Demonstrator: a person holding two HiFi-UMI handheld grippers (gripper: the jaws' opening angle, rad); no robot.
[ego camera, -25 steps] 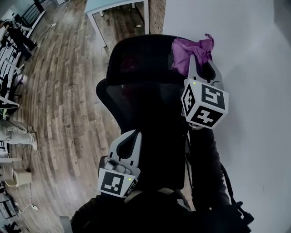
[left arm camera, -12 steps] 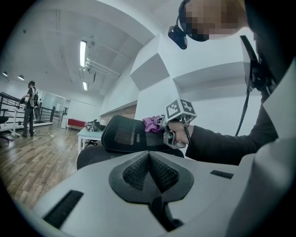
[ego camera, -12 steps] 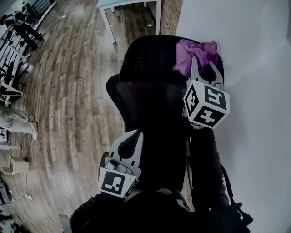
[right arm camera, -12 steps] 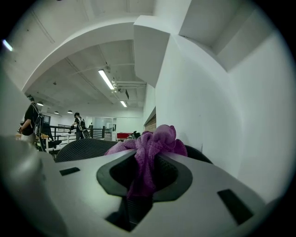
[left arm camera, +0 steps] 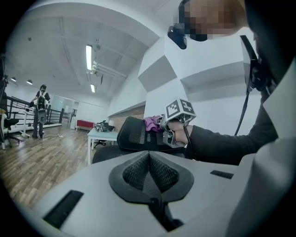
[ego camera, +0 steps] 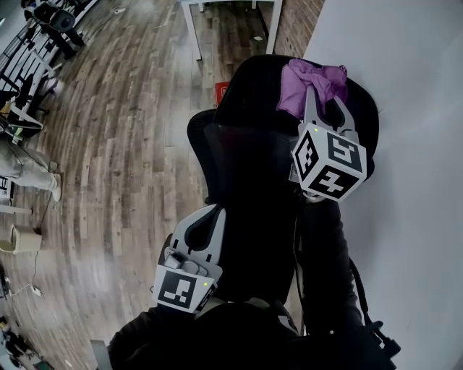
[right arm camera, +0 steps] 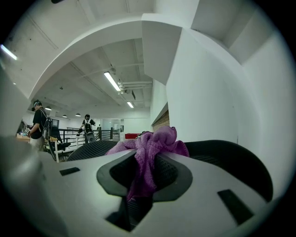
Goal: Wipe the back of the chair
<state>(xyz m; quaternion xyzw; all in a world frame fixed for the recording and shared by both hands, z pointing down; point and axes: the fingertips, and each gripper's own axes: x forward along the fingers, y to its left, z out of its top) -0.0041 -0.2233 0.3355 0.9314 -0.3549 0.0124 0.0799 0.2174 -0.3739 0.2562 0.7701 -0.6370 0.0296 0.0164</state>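
A black mesh office chair (ego camera: 253, 166) stands with its back towards me, close to the wall. My right gripper (ego camera: 319, 101) is shut on a crumpled purple cloth (ego camera: 311, 81) and holds it against the top of the chair's headrest. In the right gripper view the cloth (right arm camera: 155, 144) bulges out between the jaws, with the chair's dark top edge (right arm camera: 226, 159) behind it. My left gripper (ego camera: 209, 214) hangs lower, beside the chair back's left side, shut with nothing in it. The left gripper view shows the chair (left arm camera: 134, 135) and the cloth (left arm camera: 151, 123) farther off.
A white wall (ego camera: 412, 144) runs close along the right of the chair. Wooden floor (ego camera: 116, 144) spreads to the left. A white table (ego camera: 231, 9) stands beyond the chair, with a red object (ego camera: 221, 92) on the floor near it. Other chairs and a person's legs (ego camera: 25, 177) are far left.
The chair's top has shifted right in the view, so the cloth now lies nearer the middle of the headrest instead of its right end. The left gripper has hardly moved.
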